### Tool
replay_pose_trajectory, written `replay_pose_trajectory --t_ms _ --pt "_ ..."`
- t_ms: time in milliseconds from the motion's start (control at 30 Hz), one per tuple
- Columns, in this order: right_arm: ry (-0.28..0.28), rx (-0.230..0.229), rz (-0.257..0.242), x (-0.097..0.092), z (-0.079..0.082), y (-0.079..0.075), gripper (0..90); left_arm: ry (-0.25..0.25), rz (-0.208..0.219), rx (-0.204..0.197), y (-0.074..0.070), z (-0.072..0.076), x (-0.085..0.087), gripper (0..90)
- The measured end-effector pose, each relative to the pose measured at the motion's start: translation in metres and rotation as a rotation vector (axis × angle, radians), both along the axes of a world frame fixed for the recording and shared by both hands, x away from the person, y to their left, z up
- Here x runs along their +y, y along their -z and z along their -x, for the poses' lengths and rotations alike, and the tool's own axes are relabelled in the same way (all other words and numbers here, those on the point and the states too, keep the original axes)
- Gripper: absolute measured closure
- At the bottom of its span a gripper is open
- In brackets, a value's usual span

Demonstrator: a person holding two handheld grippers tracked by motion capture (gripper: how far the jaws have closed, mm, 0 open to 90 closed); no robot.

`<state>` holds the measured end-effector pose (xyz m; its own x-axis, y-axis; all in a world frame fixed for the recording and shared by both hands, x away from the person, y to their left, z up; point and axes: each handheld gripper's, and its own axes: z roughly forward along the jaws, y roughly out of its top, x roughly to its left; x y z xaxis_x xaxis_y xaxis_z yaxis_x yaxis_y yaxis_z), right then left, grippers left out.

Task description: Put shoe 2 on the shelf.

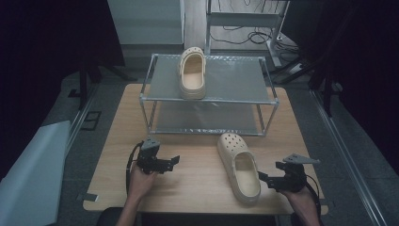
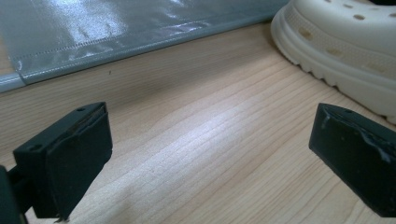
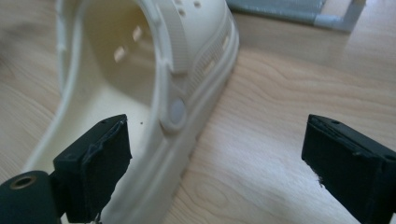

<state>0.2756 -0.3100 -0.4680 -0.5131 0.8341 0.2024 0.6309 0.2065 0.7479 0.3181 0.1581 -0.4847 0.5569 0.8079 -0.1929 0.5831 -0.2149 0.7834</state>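
A cream clog [image 1: 239, 167] lay on the wooden counter [image 1: 197, 183] in front of the metal shoe rack [image 1: 209, 96], toe toward the rack, heel near the counter's front edge. A second clog [image 1: 192, 73] sat on the rack's top shelf. The left claw [image 1: 175, 160] hovered released over bare wood, well apart from the lower clog's toe. The right claw [image 1: 261, 177], also spread wide, sat just beside that clog's heel, one jaw over its rim, empty.

one clog [image 1: 192, 73] atop rack [image 1: 209, 100]; second clog [image 1: 238, 166] on table [image 1: 197, 176] between left gripper [image 1: 173, 161], right gripper [image 1: 263, 178].
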Motion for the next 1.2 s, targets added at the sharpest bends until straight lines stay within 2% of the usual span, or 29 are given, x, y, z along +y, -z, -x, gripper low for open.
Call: replay_pose_trajectory --t_ms 67,133,267,300,333,533,767,833,933,1100,1133,1200 --pt "0.007 -0.005 -0.016 0.003 -0.002 -0.002 11.3 -0.003 0.011 0.0 0.0 0.0 0.0 0.0" --pt "0.004 -0.004 -0.015 0.008 -0.005 -0.004 13.2 -0.005 0.004 -0.002 0.0 0.001 0.0 0.0" --pt "-0.008 -0.003 0.012 0.016 -0.011 -0.004 13.6 -0.006 -0.009 -0.002 0.0 0.001 -0.001 0.0" --pt "-0.018 -0.006 0.052 0.021 -0.015 -0.003 13.8 -0.009 -0.018 0.001 0.001 0.0 -0.001 0.0" --pt "-0.019 -0.004 0.067 0.023 -0.017 -0.002 13.9 -0.01 -0.023 0.003 0.002 0.0 -0.001 0.0" --pt "-0.007 0.039 0.089 0.041 -0.035 0.0 18.9 -0.02 -0.062 0.012 0.006 0.0 -0.001 0.0" --pt "0.037 0.129 0.129 0.064 -0.053 0.002 36.4 -0.021 -0.058 0.013 0.006 0.0 0.0 0.0" --pt "0.053 0.142 0.147 0.068 -0.058 0.002 44.4 -0.021 -0.057 0.015 0.006 -0.001 0.0 0.0" --pt "0.076 0.187 0.177 0.072 -0.062 0.002 56.3 -0.014 -0.061 0.02 0.008 -0.001 -0.002 0.0" --pt "0.116 0.191 0.188 0.07 -0.064 0.001 68.3 -0.013 -0.057 0.017 0.007 -0.001 -0.002 0.0" --pt "0.116 0.191 0.188 0.07 -0.064 0.001 68.3 -0.013 -0.057 0.017 0.007 -0.001 -0.002 0.0" --pt "0.14 0.196 0.166 0.064 -0.065 0.001 73.0 -0.013 -0.055 0.017 0.006 0.0 -0.001 0.0"
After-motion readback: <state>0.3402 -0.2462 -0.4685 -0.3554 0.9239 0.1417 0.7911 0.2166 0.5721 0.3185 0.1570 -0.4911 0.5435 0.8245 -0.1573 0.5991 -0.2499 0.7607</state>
